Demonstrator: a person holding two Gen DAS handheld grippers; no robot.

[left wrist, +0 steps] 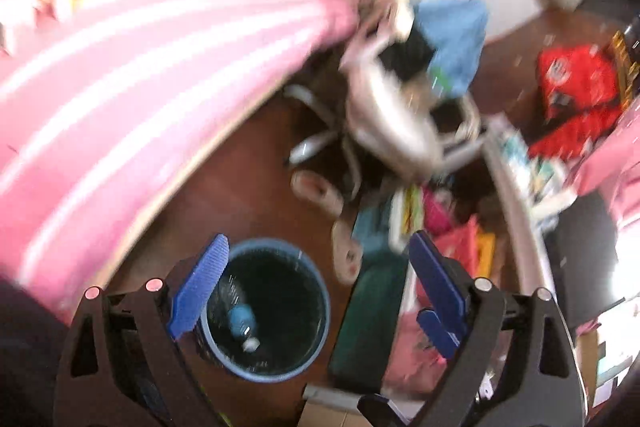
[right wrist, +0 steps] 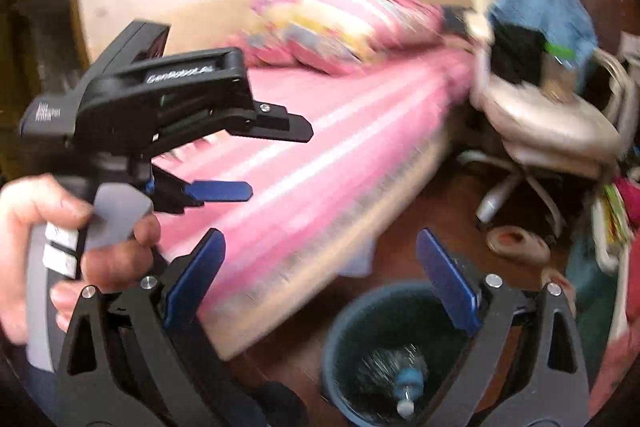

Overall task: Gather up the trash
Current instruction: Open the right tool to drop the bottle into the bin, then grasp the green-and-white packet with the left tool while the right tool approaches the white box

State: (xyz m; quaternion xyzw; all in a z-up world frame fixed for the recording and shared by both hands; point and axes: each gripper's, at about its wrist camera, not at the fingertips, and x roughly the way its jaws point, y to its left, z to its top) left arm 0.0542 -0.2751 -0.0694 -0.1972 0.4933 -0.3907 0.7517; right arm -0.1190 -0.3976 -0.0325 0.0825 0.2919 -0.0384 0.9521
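A round blue trash bin (left wrist: 268, 311) stands on the brown floor beside a pink striped bed. Inside it lies a clear plastic bottle (left wrist: 242, 323) with a blue label and a white cap. My left gripper (left wrist: 316, 283) hangs above the bin, open, nothing between its blue pads. In the right wrist view the same bin (right wrist: 384, 351) sits low with the bottle (right wrist: 404, 383) in it. My right gripper (right wrist: 320, 279) is open and empty above the bin and the bed's edge. The left gripper (right wrist: 224, 159), held by a hand (right wrist: 52, 227), shows at the left, open.
The pink striped bed (right wrist: 320, 147) with a pillow (right wrist: 340, 15) fills the left. A pale office chair (left wrist: 392, 123) bears blue cloth and a black item. Slippers (left wrist: 320, 191) lie on the floor. A cluttered white shelf (left wrist: 516, 163) and red bag (left wrist: 576, 87) stand right.
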